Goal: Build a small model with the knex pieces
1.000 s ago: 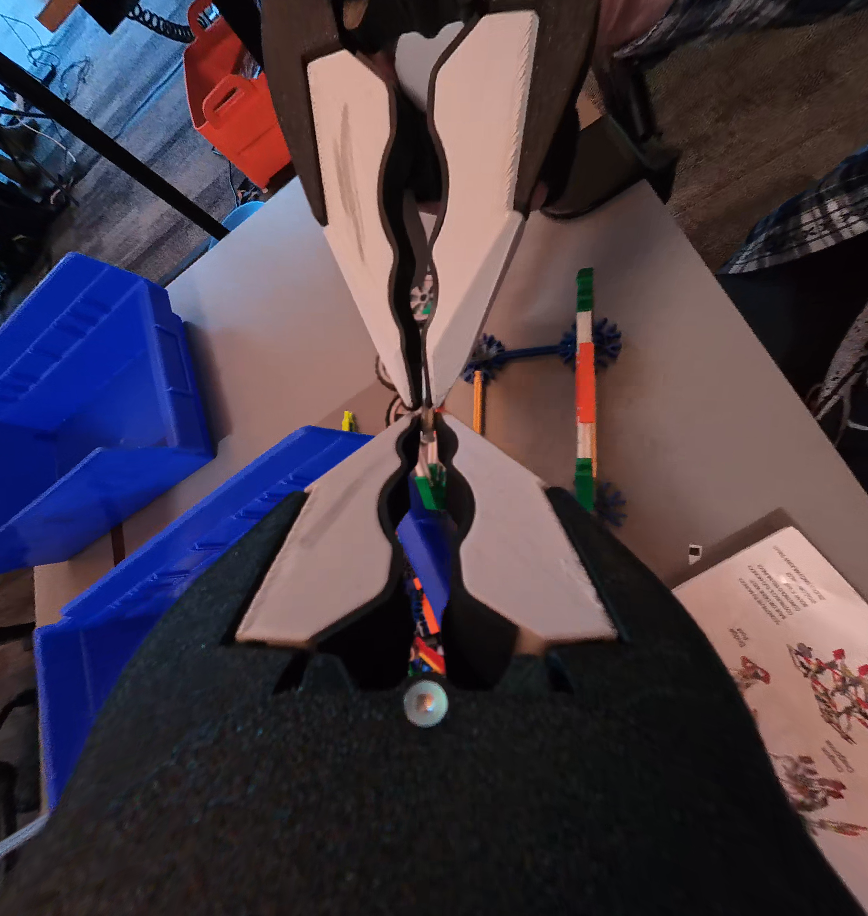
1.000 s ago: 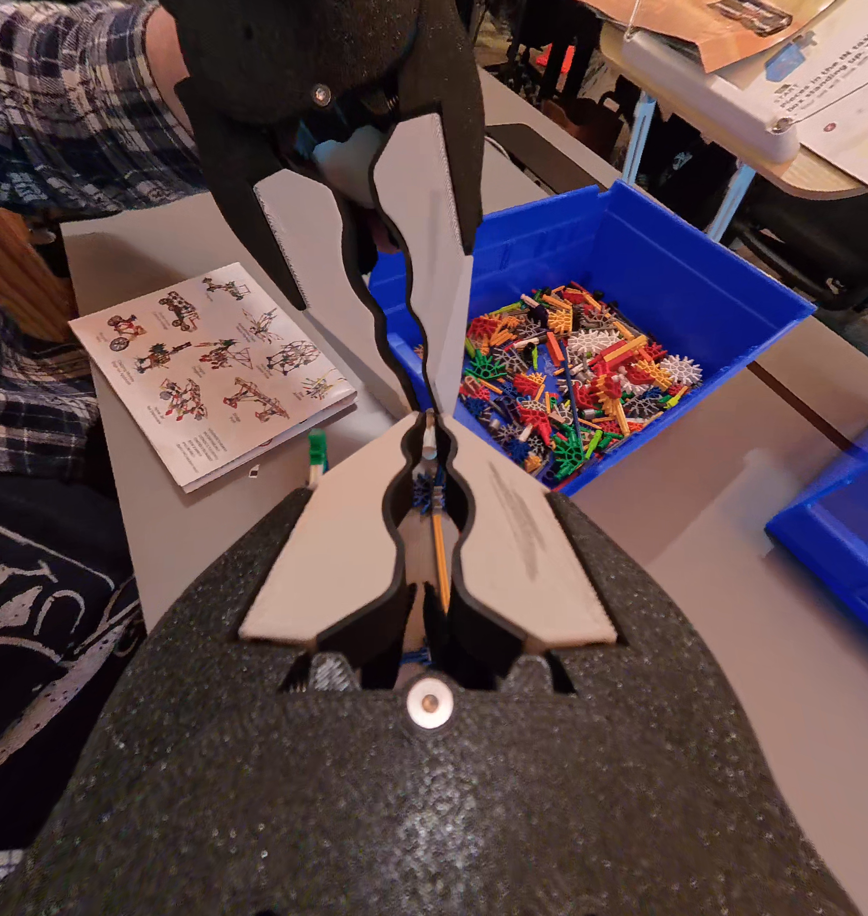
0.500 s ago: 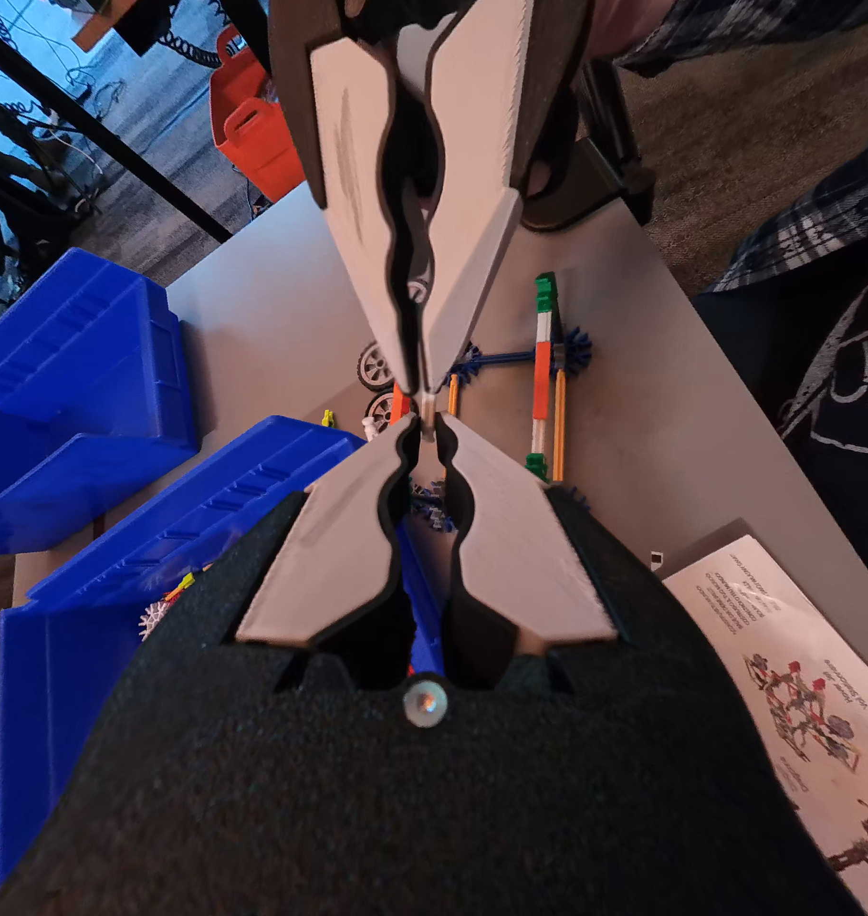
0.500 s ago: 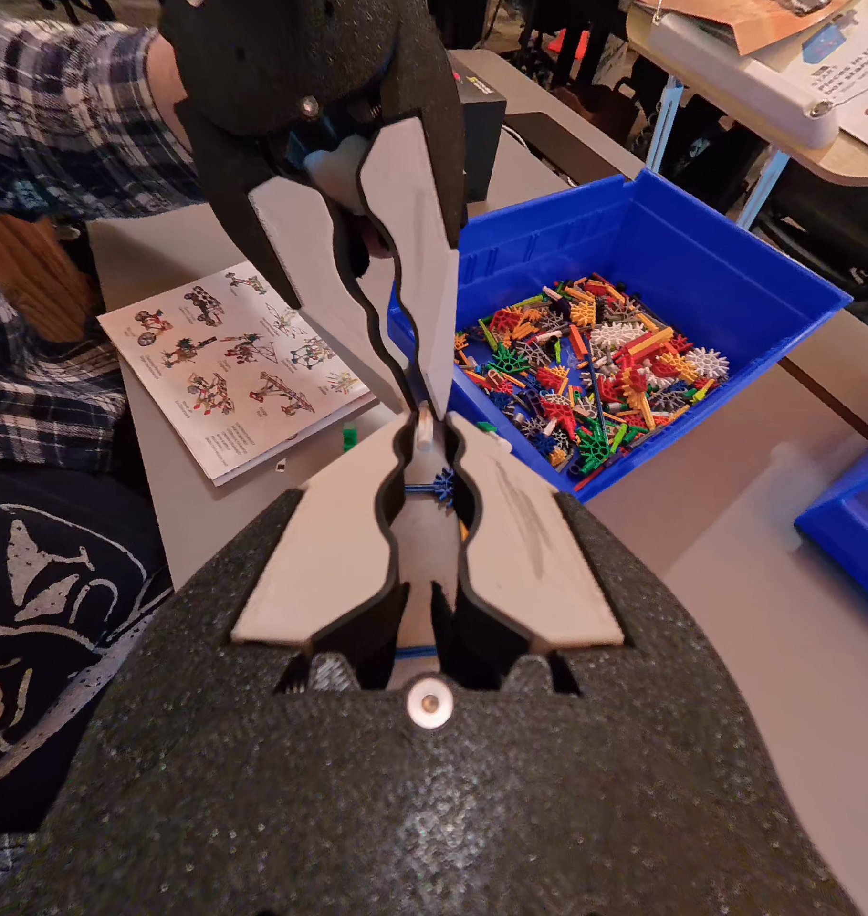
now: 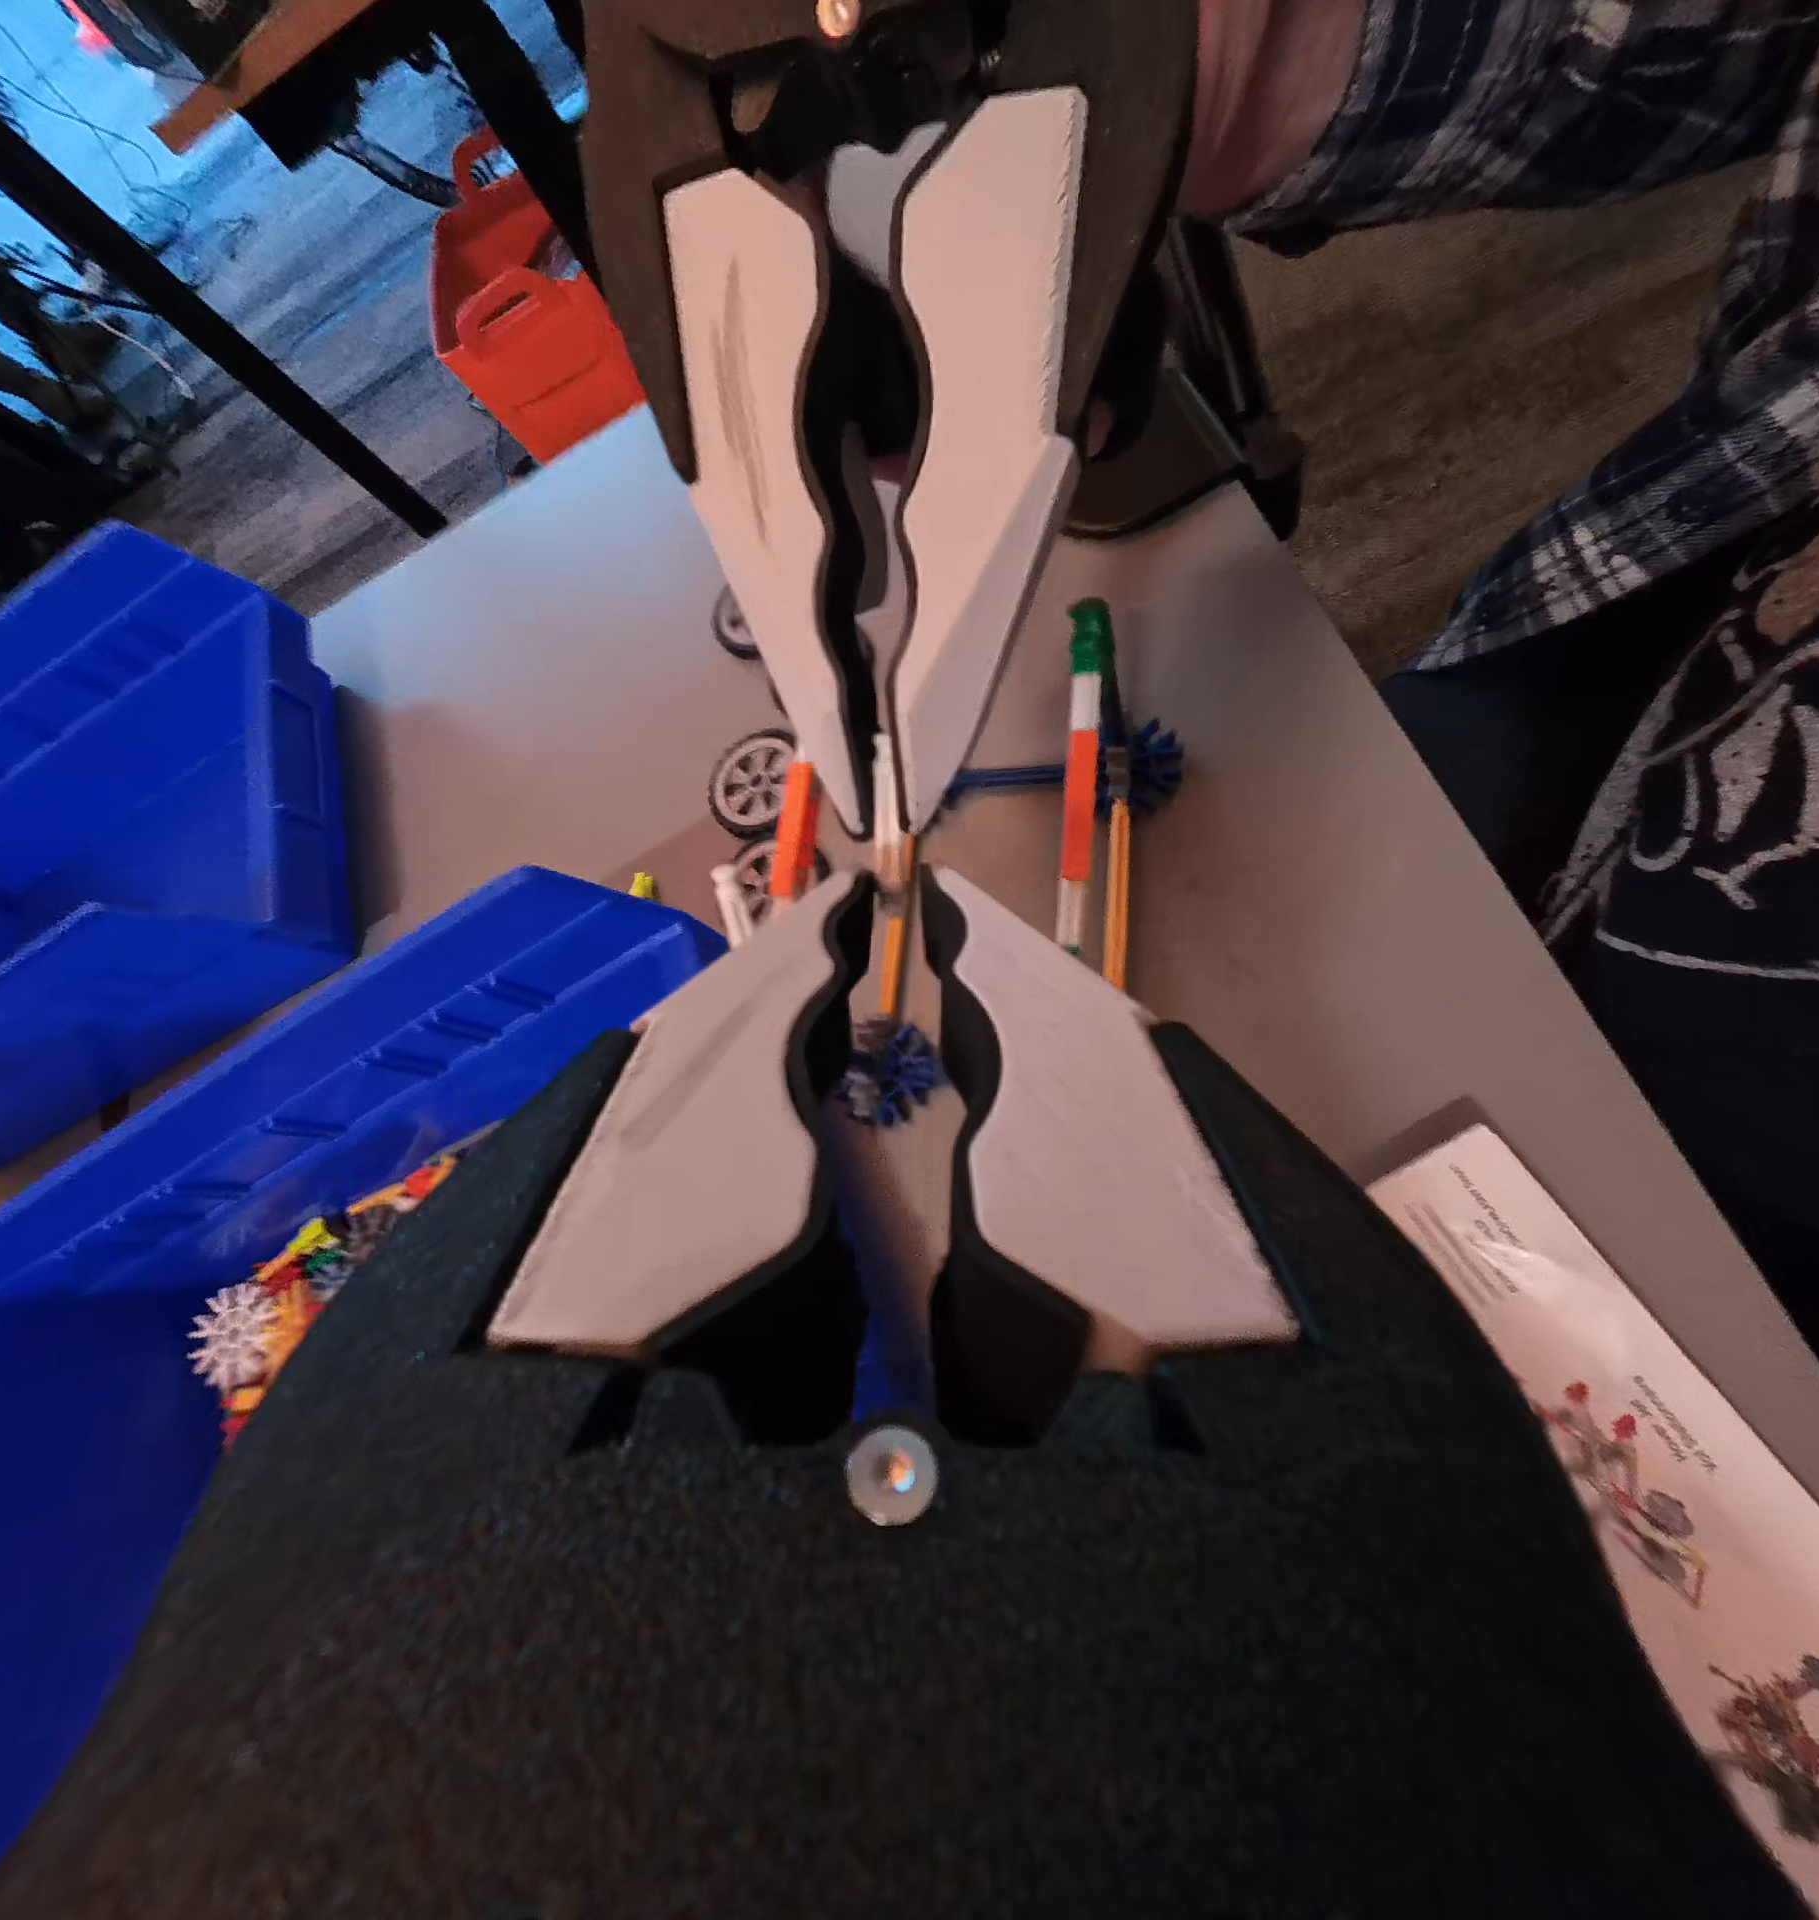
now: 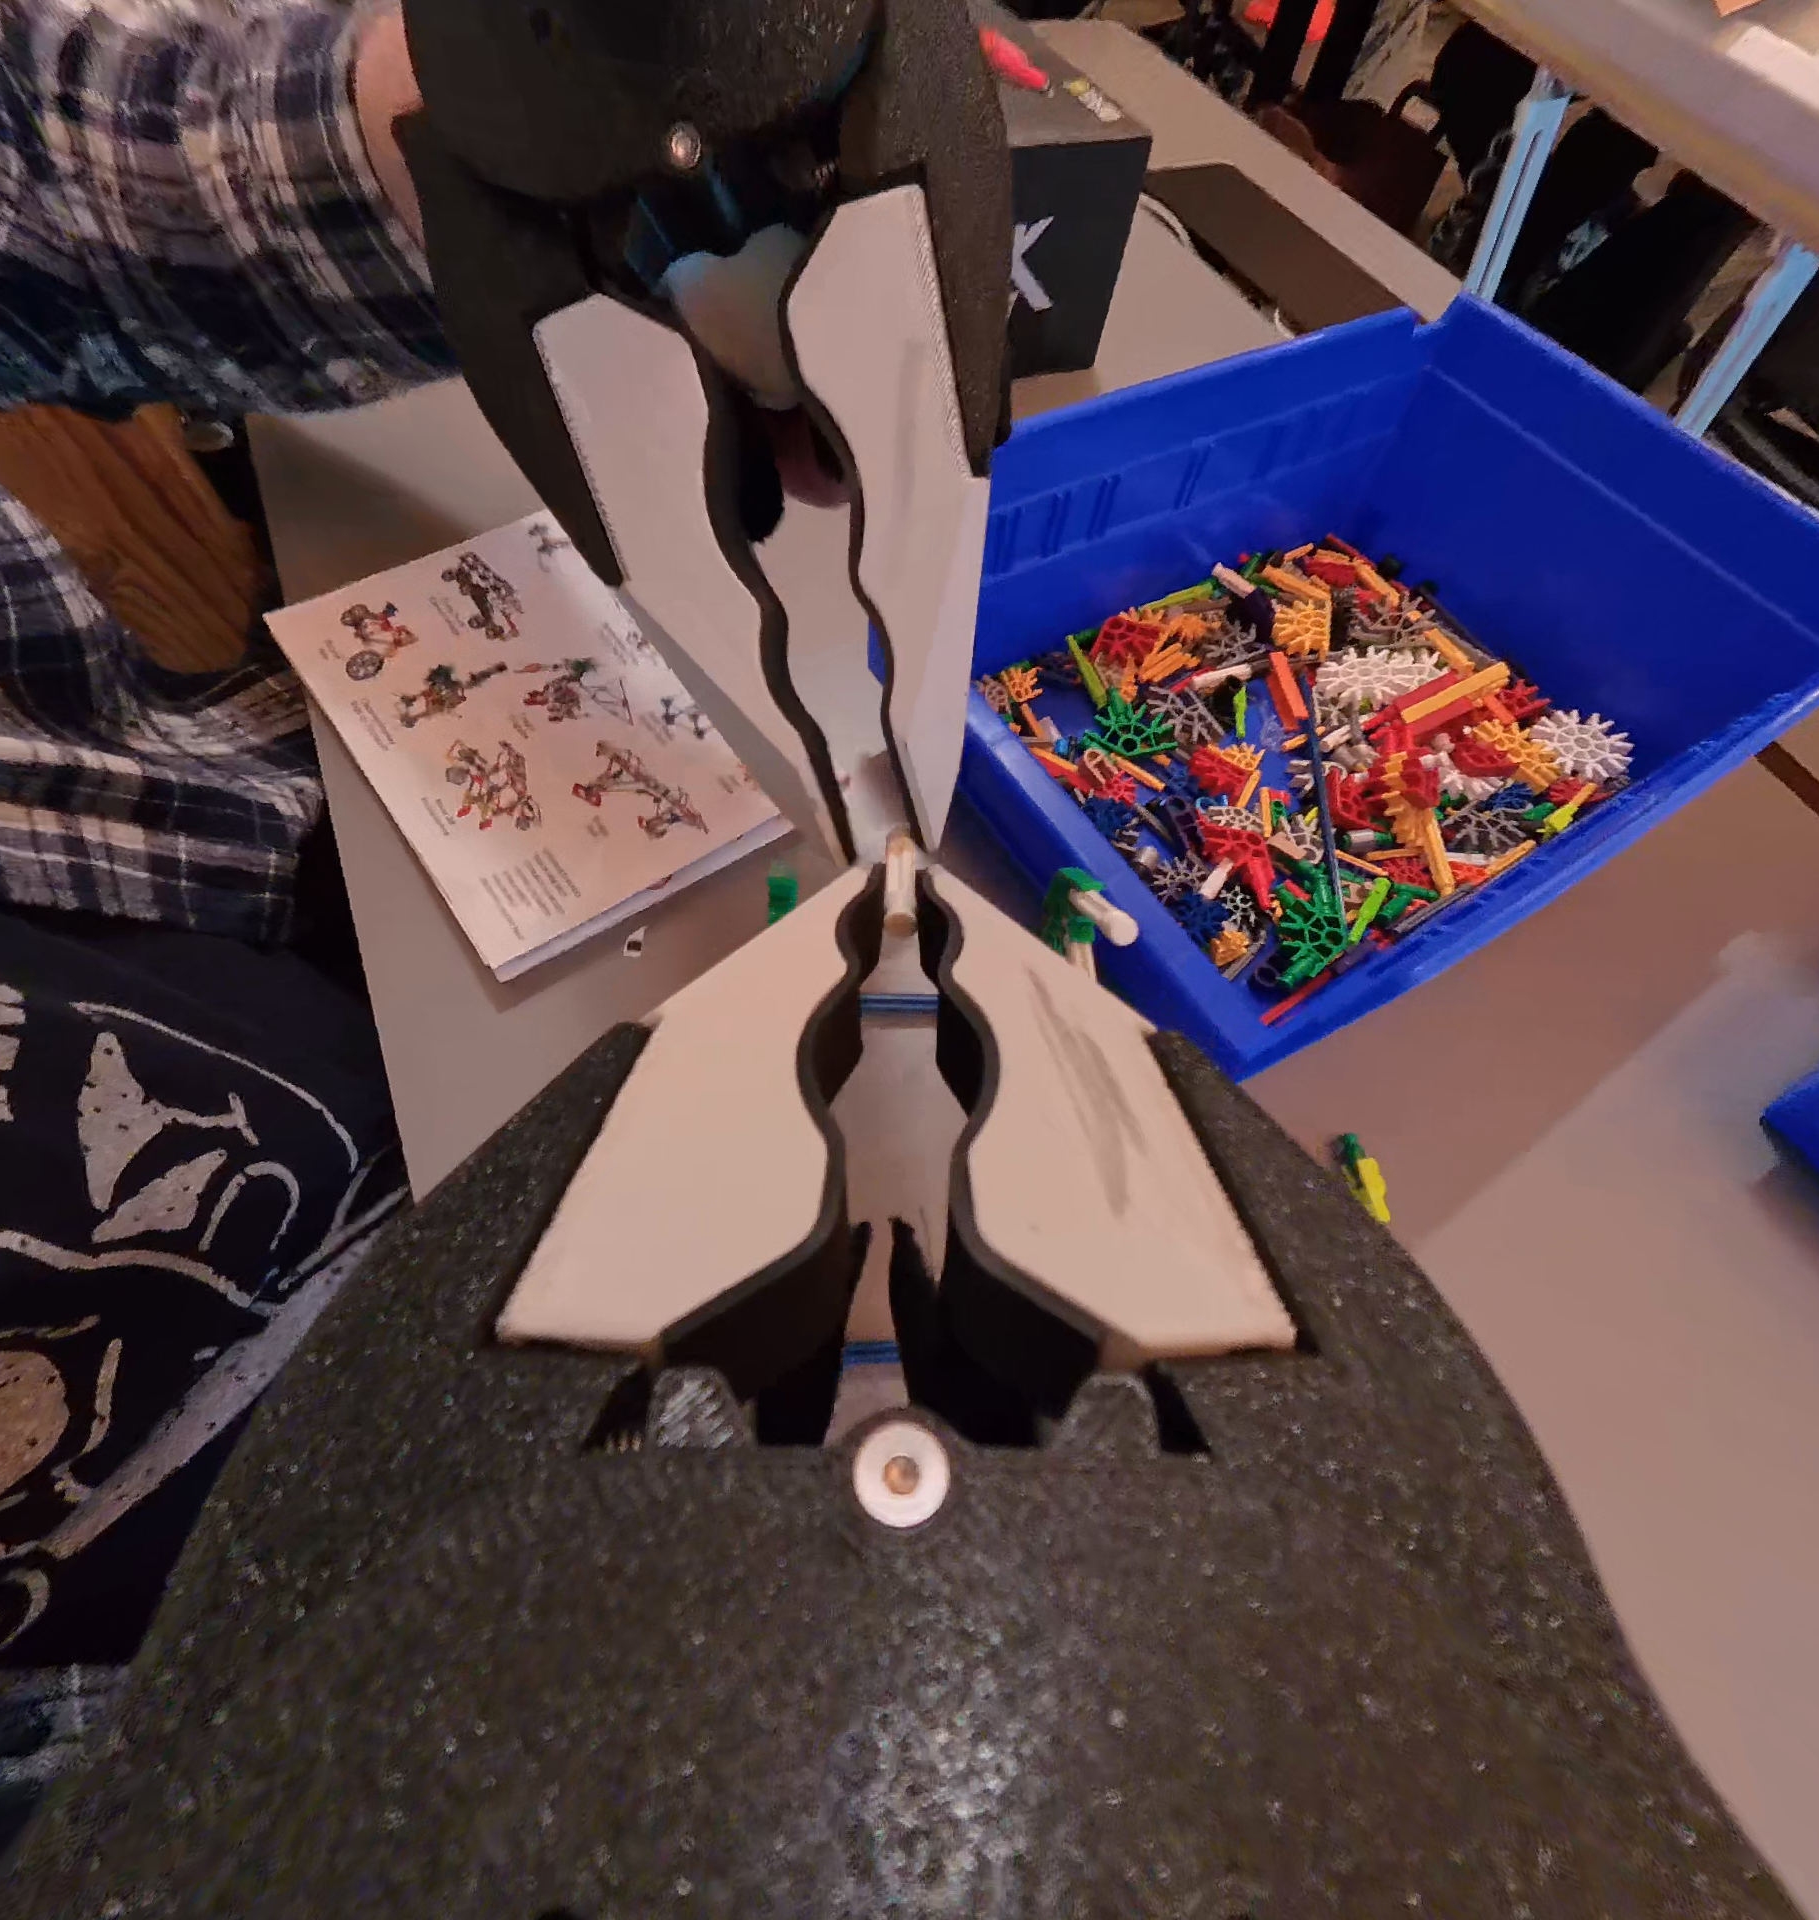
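My left gripper [image 5: 892,881] and my right gripper [image 6: 897,878] meet tip to tip above the table. Both are shut on one short white rod [image 6: 897,883], which bridges the two pairs of fingertips; it also shows in the left wrist view [image 5: 887,790]. The right gripper reaches down from the top of the left wrist view [image 5: 884,821], and the left gripper does the same in the right wrist view [image 6: 882,831]. Below them on the table lies a flat toy frame of orange-white-green rods [image 5: 1076,821], yellow rods [image 5: 892,966] and blue snowflake connectors [image 5: 1154,753], next to small wheels [image 5: 749,779].
A blue bin [image 6: 1507,436] holds several loose coloured pieces [image 6: 1352,748]; it shows in the left wrist view [image 5: 365,1049]. A second blue bin [image 5: 126,779] stands beyond. An open booklet [image 6: 531,717] lies by a person in plaid. A green-white piece [image 6: 1081,904] and a yellow-green piece [image 6: 1362,1174] lie loose. The grippers are tip to tip, or close to it.
Both grippers have stayed tip to tip, shut on the rod, and shifted together over the table. The toy frame and wheels now show more fully in the left wrist view.
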`<state>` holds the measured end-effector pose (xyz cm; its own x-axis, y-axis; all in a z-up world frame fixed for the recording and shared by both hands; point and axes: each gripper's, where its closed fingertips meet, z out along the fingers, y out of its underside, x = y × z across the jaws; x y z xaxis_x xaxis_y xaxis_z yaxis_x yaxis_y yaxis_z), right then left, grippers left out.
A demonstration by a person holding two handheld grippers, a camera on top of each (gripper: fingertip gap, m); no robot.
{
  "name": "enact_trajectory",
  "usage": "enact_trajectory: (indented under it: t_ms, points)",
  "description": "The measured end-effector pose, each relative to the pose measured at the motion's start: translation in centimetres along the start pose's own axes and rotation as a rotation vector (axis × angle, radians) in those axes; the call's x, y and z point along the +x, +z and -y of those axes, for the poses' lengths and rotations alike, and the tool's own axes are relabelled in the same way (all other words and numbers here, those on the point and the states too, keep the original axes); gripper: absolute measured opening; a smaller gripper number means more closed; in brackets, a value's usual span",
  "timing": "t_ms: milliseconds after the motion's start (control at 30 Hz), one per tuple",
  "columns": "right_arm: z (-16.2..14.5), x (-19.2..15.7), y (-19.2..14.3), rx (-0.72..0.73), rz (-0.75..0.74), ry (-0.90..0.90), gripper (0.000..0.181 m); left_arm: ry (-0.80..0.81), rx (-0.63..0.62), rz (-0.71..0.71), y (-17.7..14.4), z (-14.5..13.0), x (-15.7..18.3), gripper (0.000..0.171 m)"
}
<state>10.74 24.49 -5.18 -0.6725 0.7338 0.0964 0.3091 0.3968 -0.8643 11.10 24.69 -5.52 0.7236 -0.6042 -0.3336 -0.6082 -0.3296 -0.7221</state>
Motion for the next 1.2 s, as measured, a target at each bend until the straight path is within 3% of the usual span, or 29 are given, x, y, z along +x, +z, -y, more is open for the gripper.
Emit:
enact_trajectory:
  t_ms: [167, 300, 567, 1200]
  points:
    - [-1.2, -1.2, 0.7, -0.046, 0.047, -0.021, 0.005, -0.044, -0.026, -0.05, -0.9, -1.4, 1.2, 0.028]
    - [-1.5, -1.8, 1.3, -0.065, 0.082, -0.021, 0.005, -0.059, -0.049, -0.074, -0.2, -2.4, 2.3, 0.031]
    - [-2.1, -2.4, 2.0, -0.131, 0.124, -0.046, 0.005, -0.053, -0.04, -0.111, 1.0, -2.6, 3.4, 0.01]
    - [-2.1, -2.8, 2.2, -0.136, 0.182, -0.013, 0.008, -0.04, -0.04, -0.08, 1.2, -2.3, 3.4, 0.007]
